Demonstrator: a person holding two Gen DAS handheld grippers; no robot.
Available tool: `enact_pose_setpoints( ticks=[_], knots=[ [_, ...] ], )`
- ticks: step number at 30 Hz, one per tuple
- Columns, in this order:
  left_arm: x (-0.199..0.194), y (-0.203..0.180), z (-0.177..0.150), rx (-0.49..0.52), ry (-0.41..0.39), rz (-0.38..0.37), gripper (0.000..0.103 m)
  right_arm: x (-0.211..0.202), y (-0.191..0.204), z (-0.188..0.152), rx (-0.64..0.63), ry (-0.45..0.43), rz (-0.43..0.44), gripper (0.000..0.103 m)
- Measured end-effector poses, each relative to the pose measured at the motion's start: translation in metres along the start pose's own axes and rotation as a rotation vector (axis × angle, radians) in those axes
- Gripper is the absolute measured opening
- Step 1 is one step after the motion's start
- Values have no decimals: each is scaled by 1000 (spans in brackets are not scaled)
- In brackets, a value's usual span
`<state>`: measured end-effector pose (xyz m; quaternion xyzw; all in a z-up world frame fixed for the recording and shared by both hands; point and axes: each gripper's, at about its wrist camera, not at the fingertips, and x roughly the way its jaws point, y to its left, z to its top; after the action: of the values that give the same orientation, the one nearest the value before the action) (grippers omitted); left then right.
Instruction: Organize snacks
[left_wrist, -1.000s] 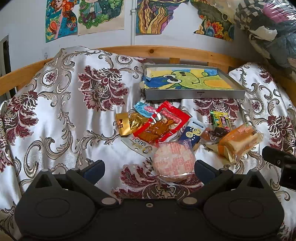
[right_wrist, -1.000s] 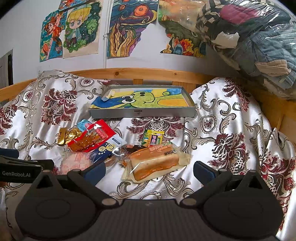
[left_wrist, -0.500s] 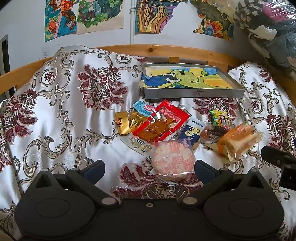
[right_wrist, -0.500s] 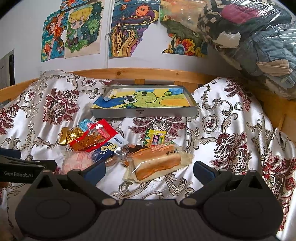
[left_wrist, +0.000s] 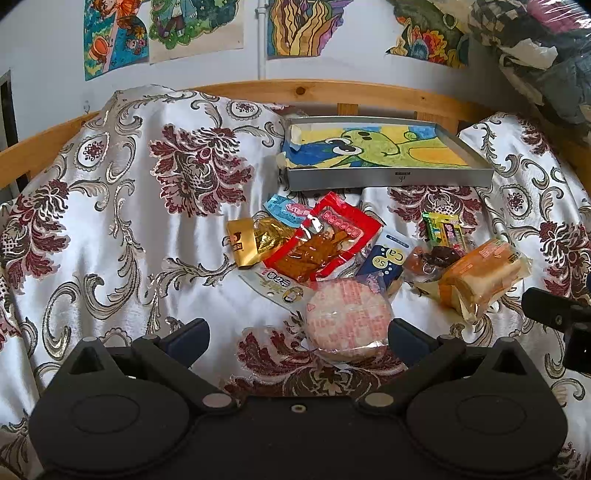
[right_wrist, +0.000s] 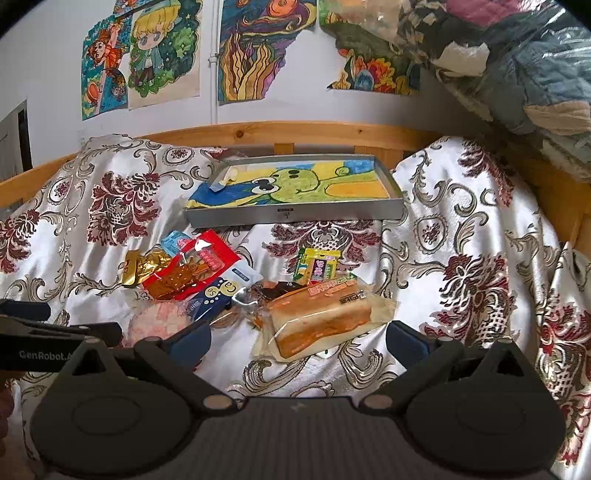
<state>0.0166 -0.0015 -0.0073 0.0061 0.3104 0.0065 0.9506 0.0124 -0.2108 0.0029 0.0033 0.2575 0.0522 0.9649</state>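
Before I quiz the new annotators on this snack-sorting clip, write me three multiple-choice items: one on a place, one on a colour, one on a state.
1. Where does the grey tray lie, relative to the snack pile?
A. beyond it, by the wooden rail
B. under it
C. on the floor

2. What colour is the wrapper of the strip-snack pack in the pile?
A. green
B. red
C. black

3. How do the left gripper's jaws stand?
A. shut on a packet
B. shut on nothing
C. open, holding nothing

Answers:
1 A: the grey tray sits past the snacks, near the wooden rail.
2 B: the strip-snack pack has a red wrapper with a clear window.
3 C: the left gripper has its jaws wide apart, with the round pink-wrapped cake lying between them, ungripped.
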Motion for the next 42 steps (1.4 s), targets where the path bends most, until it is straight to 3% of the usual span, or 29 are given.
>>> enact_pose_setpoints(
  ticks=[6, 15, 25, 33, 38, 42],
  knots=[
    [13, 0, 7, -3, 38, -1, 102, 27, -20, 10, 78, 85, 46, 103],
    [52, 12, 23, -54, 138, -102, 102, 73, -37, 15, 84, 181, 100, 103],
    [90, 3, 18, -62, 205, -155, 102, 120, -62, 17, 332, 269, 177, 103],
    [111, -16, 16, -18, 193, -170, 102, 142, -71, 16, 464, 265, 147, 103],
    [117, -24, 12, 41, 202, -157, 102, 154, -59, 16, 400, 275, 87, 102],
    [118, -17, 11, 0, 203, -168, 98, 149, -53, 11, 360, 265, 55, 93]
  ],
)
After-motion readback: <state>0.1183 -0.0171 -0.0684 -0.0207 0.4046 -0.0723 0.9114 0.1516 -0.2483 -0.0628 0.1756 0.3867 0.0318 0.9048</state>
